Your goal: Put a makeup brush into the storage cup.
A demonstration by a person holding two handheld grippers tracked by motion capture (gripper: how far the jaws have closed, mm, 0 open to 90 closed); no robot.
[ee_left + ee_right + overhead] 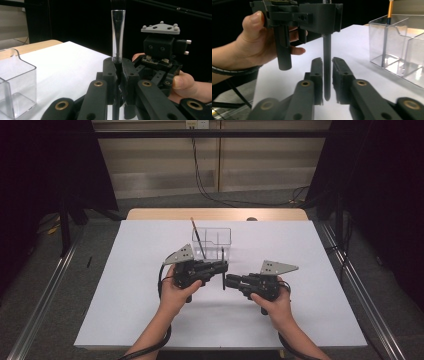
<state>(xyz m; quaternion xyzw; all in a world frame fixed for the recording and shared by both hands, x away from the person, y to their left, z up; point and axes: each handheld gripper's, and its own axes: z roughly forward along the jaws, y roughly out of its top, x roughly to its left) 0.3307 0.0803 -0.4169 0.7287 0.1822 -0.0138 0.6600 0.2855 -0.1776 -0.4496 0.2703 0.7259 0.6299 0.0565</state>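
A slim black brush (223,255) with a clear upper section (118,37) stands upright just in front of the clear box. My left gripper (223,266) is shut on its dark handle, the pads pressed to both sides in the left gripper view (118,65). My right gripper (227,281) faces it from the right. In the right gripper view the lower handle (327,75) hangs between its jaws (327,62), which stand slightly apart from it, with the left gripper (323,18) gripping above.
A clear divided box (220,230) stands behind the grippers on the white table cover (125,285). A thin brush with a brown tip (195,232) leans in its left compartment. The wooden table edge (215,214) lies beyond.
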